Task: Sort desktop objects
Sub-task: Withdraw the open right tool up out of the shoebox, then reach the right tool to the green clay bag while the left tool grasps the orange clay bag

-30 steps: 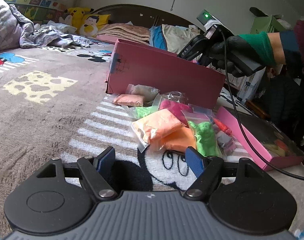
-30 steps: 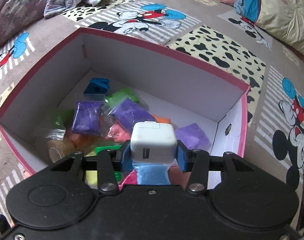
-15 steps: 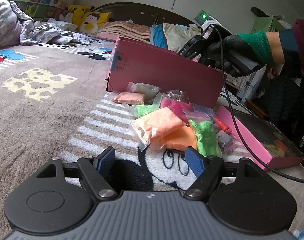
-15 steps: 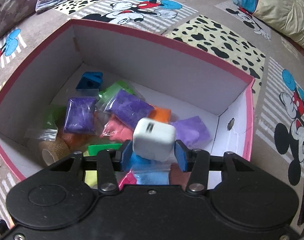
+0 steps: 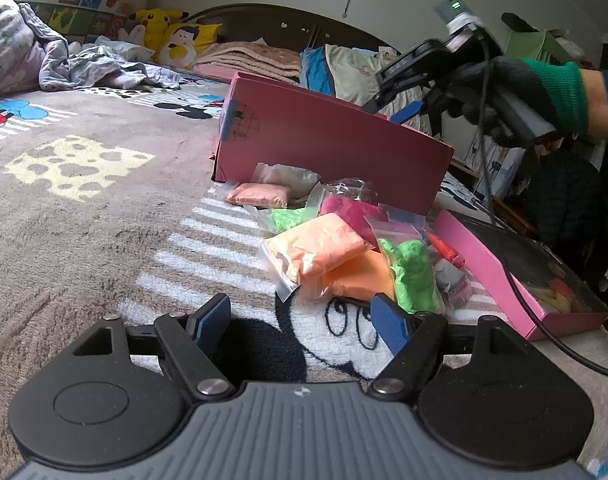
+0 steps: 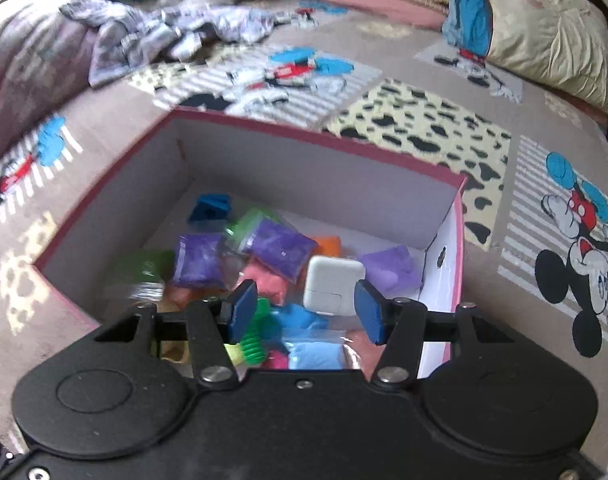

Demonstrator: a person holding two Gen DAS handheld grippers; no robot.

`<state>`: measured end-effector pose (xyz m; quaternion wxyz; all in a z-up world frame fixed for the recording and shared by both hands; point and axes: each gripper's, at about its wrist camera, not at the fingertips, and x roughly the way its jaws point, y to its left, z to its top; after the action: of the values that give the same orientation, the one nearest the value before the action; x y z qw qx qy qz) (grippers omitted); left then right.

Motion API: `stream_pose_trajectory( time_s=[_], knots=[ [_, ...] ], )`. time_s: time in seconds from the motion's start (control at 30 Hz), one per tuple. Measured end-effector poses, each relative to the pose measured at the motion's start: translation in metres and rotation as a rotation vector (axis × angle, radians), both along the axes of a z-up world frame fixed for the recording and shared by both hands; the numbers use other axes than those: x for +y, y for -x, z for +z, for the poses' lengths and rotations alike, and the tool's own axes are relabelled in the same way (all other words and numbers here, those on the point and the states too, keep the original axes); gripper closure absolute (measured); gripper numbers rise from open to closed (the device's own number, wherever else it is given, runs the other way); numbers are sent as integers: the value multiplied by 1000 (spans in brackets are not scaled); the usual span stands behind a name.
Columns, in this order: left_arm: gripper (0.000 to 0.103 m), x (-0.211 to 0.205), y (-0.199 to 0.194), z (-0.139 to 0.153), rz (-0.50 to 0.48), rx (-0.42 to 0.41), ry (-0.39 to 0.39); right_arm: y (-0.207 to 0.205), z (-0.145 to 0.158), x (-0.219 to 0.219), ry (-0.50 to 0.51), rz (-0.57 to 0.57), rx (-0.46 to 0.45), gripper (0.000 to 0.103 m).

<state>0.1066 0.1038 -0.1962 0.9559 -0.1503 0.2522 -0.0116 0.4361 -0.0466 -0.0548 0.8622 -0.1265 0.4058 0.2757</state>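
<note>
one white charger (image 6: 332, 287) — three purple bags (image 6: 280, 249), one box (image 6: 115, 204)

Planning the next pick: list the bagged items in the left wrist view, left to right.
Salmon-pink clay bag → peach-orange clay bag → bright green clay bag → grey bagged piece → shallow pink box lid.

**Plush, card and plastic**

The blanket (image 5: 83, 216) is fuzzy, matt cloth. The pink box (image 6: 458, 264) looks like smooth cardboard, white inside. The charger (image 6: 332, 286) is glossy white plastic. Clay packets (image 5: 316, 246) sit in shiny clear plastic bags. Gripper pads (image 5: 388, 322) look matt blue.
</note>
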Motion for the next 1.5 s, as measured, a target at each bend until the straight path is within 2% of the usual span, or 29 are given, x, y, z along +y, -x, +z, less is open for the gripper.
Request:
stream_pose_trajectory(
  time_s=[0.33,0.73,0.87,1.07,1.17,1.3,1.37,1.5],
  knots=[
    [27,-2,0,0,0,0,-14,59,20,-27,-118,35,-57,49],
    [27,0,-1,1,-16,4,-10,139,5,-43,-191,49,-57,47],
    [27,-1,0,3,-47,-1,-22,169,-9,-38,-165,62,-78,44],
    [27,-2,0,9,-94,-4,-89,202,-39,-27,-104,63,-70,44],
    [27,-1,2,11,-111,0,-150,217,-53,-22,-85,63,-67,42],
    [27,8,2,11,-145,27,-157,227,-65,-17,-64,64,-78,42],
    [27,11,4,14,-163,23,-185,228,-67,-16,-71,58,-77,42],
    [27,19,5,20,-202,11,-189,229,-73,-13,-51,59,-89,42]
  ],
)
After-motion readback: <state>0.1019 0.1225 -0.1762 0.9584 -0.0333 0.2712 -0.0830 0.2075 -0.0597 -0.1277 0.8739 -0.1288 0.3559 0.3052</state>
